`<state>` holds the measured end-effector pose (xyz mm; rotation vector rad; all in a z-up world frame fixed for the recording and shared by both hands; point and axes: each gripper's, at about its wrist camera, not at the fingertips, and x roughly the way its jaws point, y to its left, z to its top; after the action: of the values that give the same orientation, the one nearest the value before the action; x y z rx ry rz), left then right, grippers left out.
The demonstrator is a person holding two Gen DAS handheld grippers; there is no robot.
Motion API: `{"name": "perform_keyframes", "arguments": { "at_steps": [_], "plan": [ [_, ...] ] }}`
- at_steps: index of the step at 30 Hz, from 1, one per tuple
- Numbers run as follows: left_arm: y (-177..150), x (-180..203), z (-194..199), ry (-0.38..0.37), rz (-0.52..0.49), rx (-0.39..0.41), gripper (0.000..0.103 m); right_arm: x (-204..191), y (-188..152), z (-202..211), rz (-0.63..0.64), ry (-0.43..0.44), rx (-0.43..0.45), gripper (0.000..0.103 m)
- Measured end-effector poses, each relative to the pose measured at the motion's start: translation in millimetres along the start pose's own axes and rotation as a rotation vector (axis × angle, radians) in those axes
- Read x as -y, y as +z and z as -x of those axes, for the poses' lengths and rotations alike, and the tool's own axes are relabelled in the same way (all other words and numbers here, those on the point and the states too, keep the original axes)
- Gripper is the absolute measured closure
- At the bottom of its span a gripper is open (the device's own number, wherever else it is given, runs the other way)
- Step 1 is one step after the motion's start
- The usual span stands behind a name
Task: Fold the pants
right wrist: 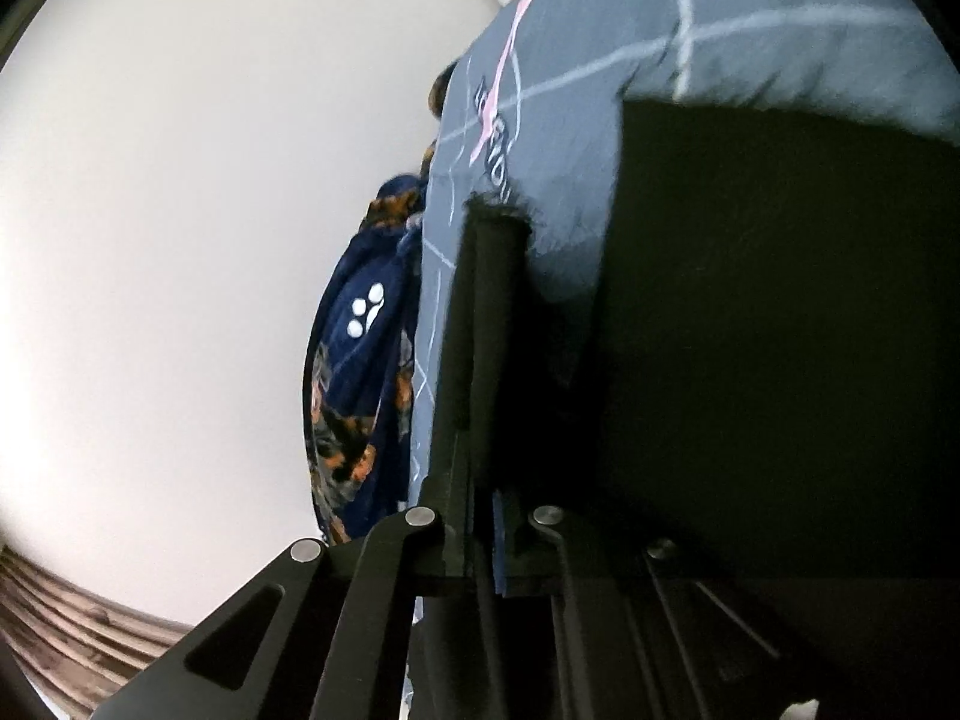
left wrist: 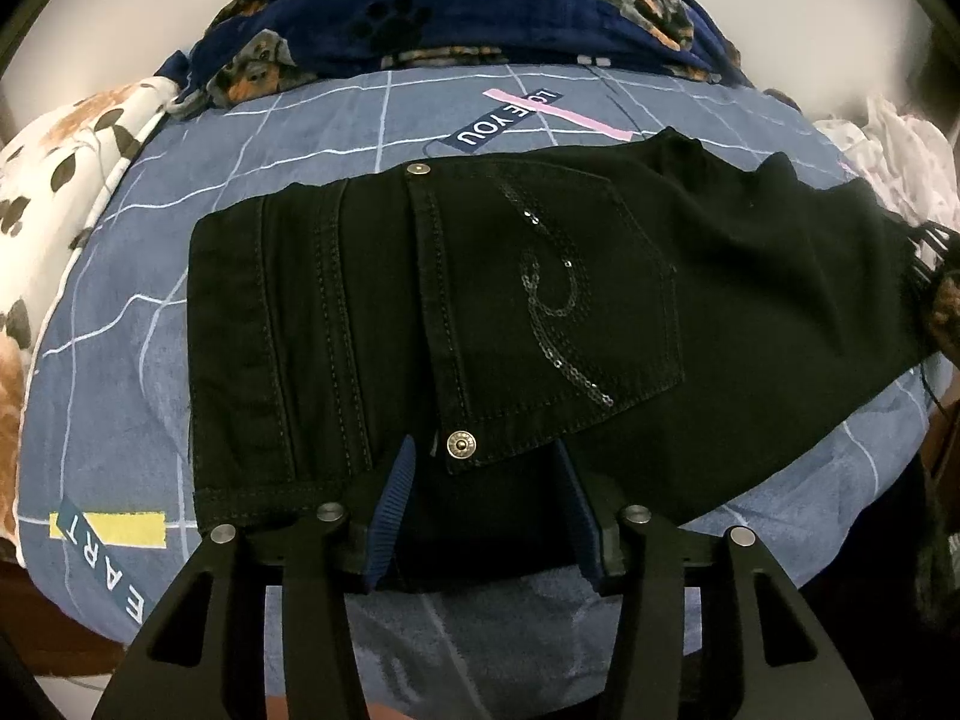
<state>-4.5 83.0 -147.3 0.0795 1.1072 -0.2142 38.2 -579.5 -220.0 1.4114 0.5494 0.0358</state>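
One pair of black pants (left wrist: 540, 312) lies folded on a blue grid bedsheet (left wrist: 120, 324), back pocket up. Left gripper (left wrist: 486, 498) straddles the near edge, jaws partly open, pads not pressing. Right gripper (right wrist: 480, 360), rolled sideways, is clamped tight on a frayed hem (right wrist: 498, 204). A navy dog-print blanket (left wrist: 480, 6) lies beyond.

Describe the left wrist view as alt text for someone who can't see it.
Black jeans with a sequined back pocket lie on a blue grid-patterned bedsheet. The left gripper straddles their near edge, fingers apart. A navy dog-print blanket is bunched behind.
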Motion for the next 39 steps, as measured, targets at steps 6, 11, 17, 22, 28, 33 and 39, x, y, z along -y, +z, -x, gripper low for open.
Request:
{"name": "perform_keyframes", "arguments": {
  "at_steps": [6, 11, 17, 22, 28, 33, 39],
  "plan": [
    [0.6, -2.5, 1.1, -0.018, 0.005, -0.002, 0.052, -8.0, -8.1, 77.8, 0.074, -0.055, 0.053, 0.098],
    [-0.5, -1.0, 1.5, -0.028, -0.019, 0.004, 0.047, 20.2, -19.5, 115.8, 0.047, -0.174, 0.044, 0.098],
    [-0.3, -1.9, 1.9, -0.051, -0.037, 0.000, 0.046, 45.5, -28.6, 129.0, -0.004, -0.227, 0.037, 0.099],
    [0.5, -3.8, 2.0, -0.078, -0.058, -0.007, 0.044, 42.0, -25.8, 137.4, 0.026, -0.249, 0.054, 0.099],
    [-0.7, -2.8, 1.7, -0.092, -0.079, -0.002, 0.039, 54.1, -25.5, 144.4, -0.004, -0.248, 0.057, 0.101],
    [-1.4, -0.4, 1.2, -0.100, -0.084, 0.003, 0.034, 57.8, -23.1, 154.1, -0.018, -0.239, 0.068, 0.101],
    [-3.2, 6.3, 0.3, -0.092, -0.111, 0.012, 0.025, 58.7, -21.7, 171.6, -0.063, -0.244, 0.117, 0.095]
  ]
}}
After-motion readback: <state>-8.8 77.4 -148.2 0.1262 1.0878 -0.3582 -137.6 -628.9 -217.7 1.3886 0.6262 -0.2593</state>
